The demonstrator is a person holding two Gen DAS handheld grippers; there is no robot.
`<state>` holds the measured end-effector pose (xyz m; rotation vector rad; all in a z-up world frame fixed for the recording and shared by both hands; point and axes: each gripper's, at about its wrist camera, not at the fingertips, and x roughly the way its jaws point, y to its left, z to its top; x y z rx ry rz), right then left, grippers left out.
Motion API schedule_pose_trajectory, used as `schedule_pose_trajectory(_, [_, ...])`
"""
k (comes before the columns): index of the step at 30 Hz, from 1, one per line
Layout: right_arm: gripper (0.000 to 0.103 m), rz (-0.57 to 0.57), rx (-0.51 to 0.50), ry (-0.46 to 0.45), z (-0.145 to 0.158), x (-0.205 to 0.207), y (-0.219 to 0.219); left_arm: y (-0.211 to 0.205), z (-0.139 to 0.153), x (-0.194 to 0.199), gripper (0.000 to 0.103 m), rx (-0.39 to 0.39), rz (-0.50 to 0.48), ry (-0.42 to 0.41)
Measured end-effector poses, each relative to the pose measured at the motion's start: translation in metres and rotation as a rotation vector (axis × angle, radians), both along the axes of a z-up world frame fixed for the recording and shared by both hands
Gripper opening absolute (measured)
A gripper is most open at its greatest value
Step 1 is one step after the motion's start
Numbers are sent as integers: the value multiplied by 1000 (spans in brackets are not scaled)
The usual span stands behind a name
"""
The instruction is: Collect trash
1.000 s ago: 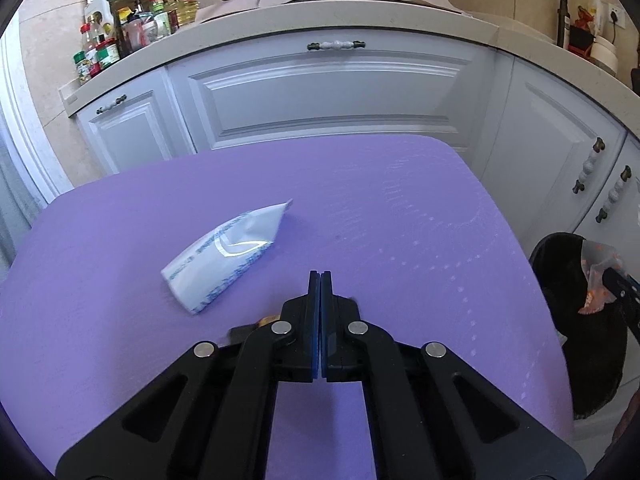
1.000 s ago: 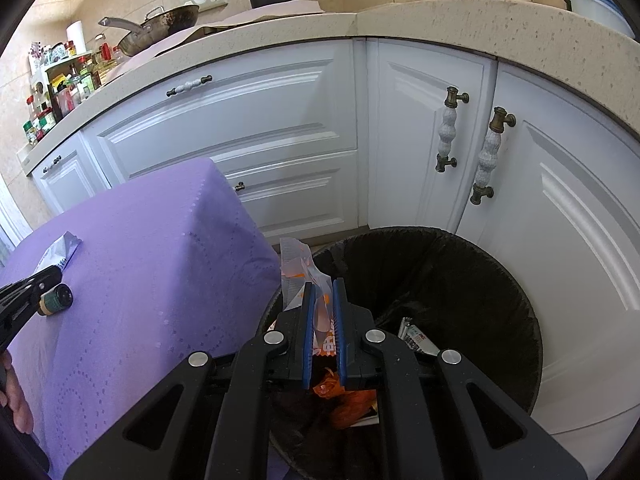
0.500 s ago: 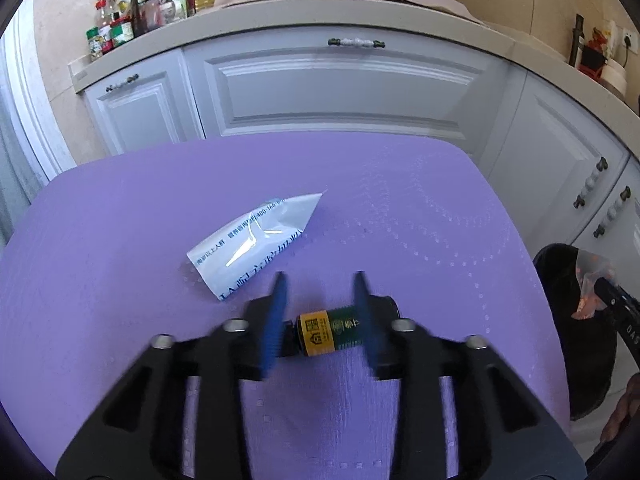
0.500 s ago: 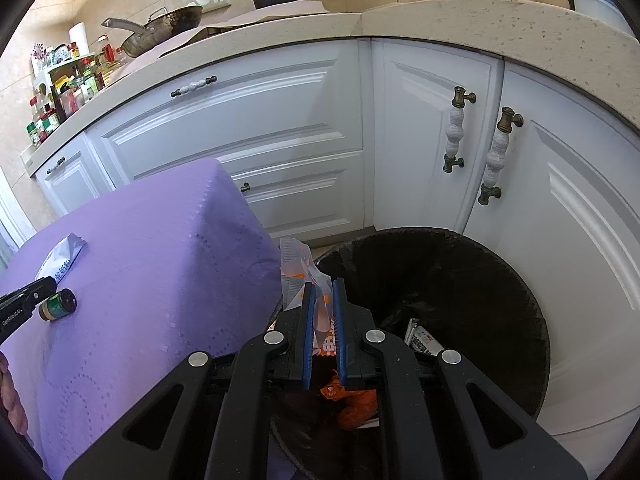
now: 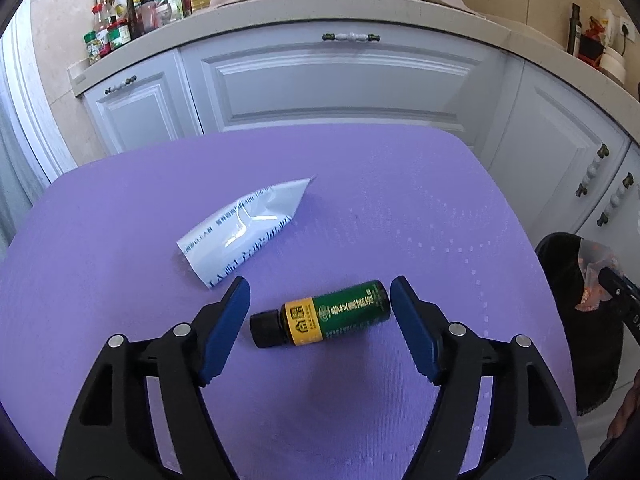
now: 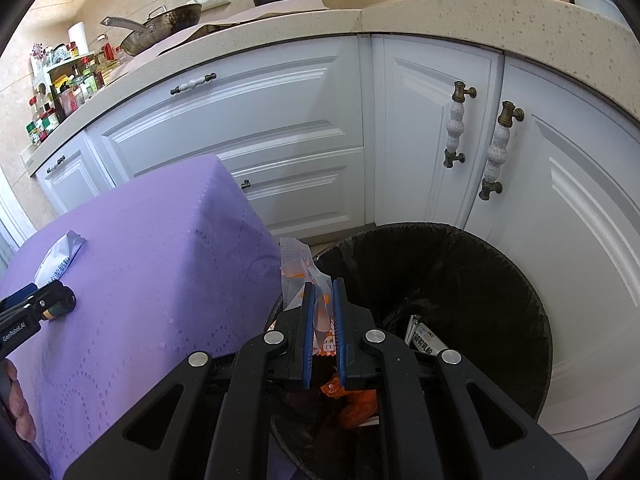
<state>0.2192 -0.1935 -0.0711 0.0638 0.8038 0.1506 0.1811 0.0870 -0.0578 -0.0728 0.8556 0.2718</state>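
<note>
Left wrist view, jaws: the left gripper [image 5: 320, 312] hangs over the purple table [image 5: 400, 200], its blue pads parting wider at this moment; nothing is clamped.
Left wrist view, bottle: a small green bottle [image 5: 324, 314] with a yellow band and black cap lies on its side between the two pads, touching neither as far as I can see.
Left wrist view, axis: its long axis runs across the gap, cap toward the left pad, base toward the right pad and tilted a little away. Closing as it stands would, I judge, pinch it end to end; round glass or plastic may roll or squirt out.
Left wrist view, sachet: a flat white foil sachet [image 5: 244, 230], creased and shiny with blue print, lies just beyond the left pad, apart from the bottle.
Right wrist view, jaws: the right gripper [image 6: 322, 308] is closed tight on a thin, crinkly clear-and-orange wrapper [image 6: 298, 268].
Right wrist view, bin: it is held at the near rim of the black-lined bin [image 6: 500, 264] beside the table; scraps already lie inside.
Right wrist view, nearer hand: the left gripper is plainly the one at the bottle; the right is well apart, busy at the bin.
</note>
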Motion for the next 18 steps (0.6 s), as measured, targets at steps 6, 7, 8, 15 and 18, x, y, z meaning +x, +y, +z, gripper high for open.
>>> schedule_pose_trajectory(6, [10, 2, 1, 2, 0, 0, 0, -2, -6, -1, 71, 7, -1, 15])
schedule_pose_trajectory(7, [10, 3, 0, 3, -1, 0, 0, -1, -6, -1, 71, 6, 1, 16])
schedule_pose_trajectory(8, [10, 4, 0, 3, -1, 0, 0, -2, -7, -1, 70, 9, 2, 17])
schedule_pose_trajectory(15, [10, 3, -1, 5, -1, -1, 1, -1, -9, -1, 54, 0, -3, 21])
schedule_pose_trajectory(18, [10, 4, -2, 7, -2, -1, 2, -1, -8, -2, 53, 2, -10, 18])
